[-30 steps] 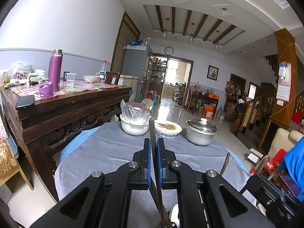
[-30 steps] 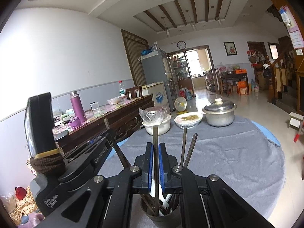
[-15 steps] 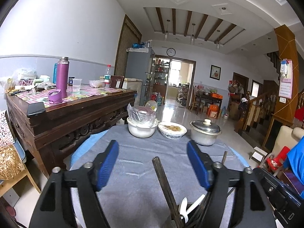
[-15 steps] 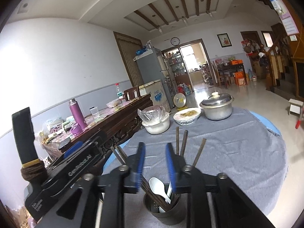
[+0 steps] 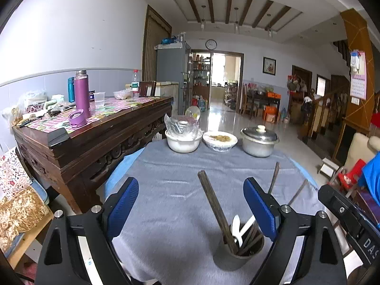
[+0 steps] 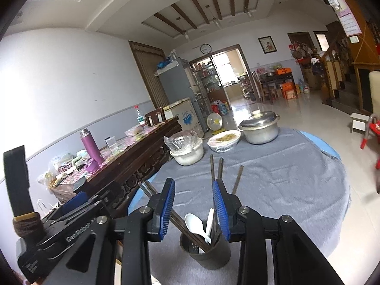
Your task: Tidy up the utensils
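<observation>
We note both tools let go since a second ago: the left gripper [image 5: 191, 204], then pinched on a dark chopstick [image 5: 215, 210], now stands wide and still opening, the stick leaning free between its pads. The right gripper [image 6: 193, 210], earlier clamped on another chopstick, is opening at a narrower gap. The utensil cup [image 6: 205, 249] with chopsticks and white spoon [image 6: 196, 226] sits just below and between its pads, untouched.

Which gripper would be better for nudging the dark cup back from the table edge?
Probably the right gripper: the dark round utensil cup sits centred below its opening jaws. Under the left gripper it sits off to one side.
</observation>
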{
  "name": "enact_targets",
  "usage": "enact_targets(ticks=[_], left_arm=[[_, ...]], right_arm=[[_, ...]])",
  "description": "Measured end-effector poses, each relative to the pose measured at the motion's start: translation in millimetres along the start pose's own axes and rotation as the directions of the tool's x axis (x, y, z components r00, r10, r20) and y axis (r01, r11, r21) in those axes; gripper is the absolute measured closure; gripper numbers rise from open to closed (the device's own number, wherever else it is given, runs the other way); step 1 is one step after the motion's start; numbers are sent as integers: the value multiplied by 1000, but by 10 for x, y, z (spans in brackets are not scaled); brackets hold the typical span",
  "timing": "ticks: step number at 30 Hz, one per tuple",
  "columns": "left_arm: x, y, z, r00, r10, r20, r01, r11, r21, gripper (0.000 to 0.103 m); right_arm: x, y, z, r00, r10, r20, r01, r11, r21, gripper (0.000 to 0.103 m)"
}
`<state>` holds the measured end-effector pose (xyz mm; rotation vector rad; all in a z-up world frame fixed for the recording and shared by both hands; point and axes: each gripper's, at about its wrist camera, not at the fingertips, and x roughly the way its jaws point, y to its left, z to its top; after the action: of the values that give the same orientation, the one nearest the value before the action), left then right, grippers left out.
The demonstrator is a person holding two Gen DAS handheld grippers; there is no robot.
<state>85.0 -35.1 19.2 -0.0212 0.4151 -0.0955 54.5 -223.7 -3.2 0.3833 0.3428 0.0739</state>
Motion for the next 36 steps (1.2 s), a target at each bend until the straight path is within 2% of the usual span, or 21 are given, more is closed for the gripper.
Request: enact_targets(ticks=[2,8,16,20,26,29,36], left_arm=[[-62,4,-8,1000,7,-10,-7,1000,8,12],[-234,45,13,999,22,-24,-22,1000,15,10],[-510,122,36,997,63,-43,-62,998,18,6],[-605,178,26,996,66,-58,-66,998,13,5],[-677,258,-39,989,122,-82,-120,992,31,5],[-790,290,-55,984,171,-47,-167,983,80,5],[-977,401,-24,989,144,-32,-142,988,61,5]], right_arm=[[-51,0,-9,1000,-19,-8,20,1000,8,49],[-219,28,-15,998,-58,-10,58,998,5,45],[-415,30,-40,995,-79,-58,82,996,37,40],[-552,100,-70,995,-80,-61,81,997,5,31],[-551,60,-140,992,-97,-87,97,995,2,30],[-517,30,-194,990,-91,-110,95,995,26,30],[-562,165,-246,991,-76,-112,78,997,14,29]])
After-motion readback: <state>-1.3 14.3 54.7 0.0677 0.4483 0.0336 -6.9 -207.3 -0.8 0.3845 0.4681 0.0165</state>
